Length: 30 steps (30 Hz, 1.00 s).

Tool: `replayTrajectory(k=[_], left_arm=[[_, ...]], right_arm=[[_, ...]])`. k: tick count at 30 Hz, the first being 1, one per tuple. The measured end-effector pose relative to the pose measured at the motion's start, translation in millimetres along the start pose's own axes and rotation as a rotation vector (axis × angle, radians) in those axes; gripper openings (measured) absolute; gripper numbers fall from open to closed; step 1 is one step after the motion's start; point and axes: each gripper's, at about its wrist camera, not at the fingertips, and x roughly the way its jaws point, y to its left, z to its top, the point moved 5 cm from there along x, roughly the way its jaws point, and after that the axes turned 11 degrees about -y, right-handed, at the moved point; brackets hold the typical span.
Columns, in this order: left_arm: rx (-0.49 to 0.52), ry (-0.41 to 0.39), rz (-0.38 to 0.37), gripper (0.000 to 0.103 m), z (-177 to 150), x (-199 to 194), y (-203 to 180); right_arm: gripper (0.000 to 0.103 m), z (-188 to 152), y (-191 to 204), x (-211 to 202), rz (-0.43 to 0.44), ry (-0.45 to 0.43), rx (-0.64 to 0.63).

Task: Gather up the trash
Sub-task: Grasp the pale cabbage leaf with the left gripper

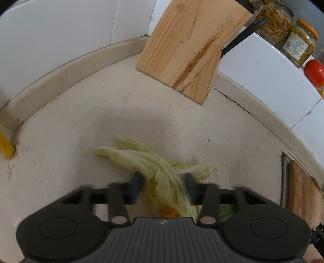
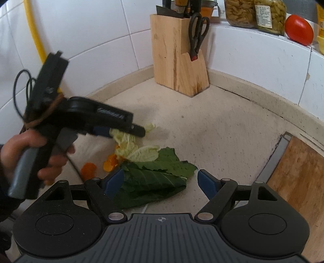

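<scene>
On speckled countertop [image 2: 212, 125], corner by wooden knife block [image 2: 174, 54] w/ scissors [image 2: 197, 32]: veg scraps in a loose pile. Left gripper [image 1: 165, 182] jaws narrowed, pale cabbage leaves [image 1: 141, 159] between the fingers; image blurred, firm pinch can't be confirmed. Right gripper [image 2: 162, 182] spread wide, nothing gripped, dark green leaf [image 2: 158, 174] on counter between its blue pads [image 2: 113, 182]. Orange peel bits [image 2: 110, 161] just beside leaves. Cutting board [image 2: 299, 174] at right. Jars [image 2: 255, 12] and tomato [image 2: 299, 30] on tiled ledge.
</scene>
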Motion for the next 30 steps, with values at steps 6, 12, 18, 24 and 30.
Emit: replayTrajectory(k=[6,12,18,24,30], left_arm=[[-0.009,-0.034,-0.097,0.005,5.1,-7.5,-3.8],[-0.001,-0.109,-0.195,0.004,20.9,-45.9,-13.0],[-0.010,-0.190,-0.273,0.004,37.6,-99.1,-10.3],[-0.009,-0.249,-0.291,0.004,36.1,-140.6,5.6],[-0.037,-0.241,-0.269,0.004,27.1,-142.8,18.5]], right_arm=[[0.080,-2.5,-7.0,-4.8,-0.014,-0.004,0.008],[0.052,-0.3,-10.9,-9.7,-0.023,-0.019,0.015],[0.052,1.1,-12.7,-12.8,-0.035,-0.022,0.003],[0.073,-0.9,-1.8,-9.5,-0.003,-0.007,-0.067],[0.077,-2.1,5.7,4.2,0.019,0.024,-0.098]])
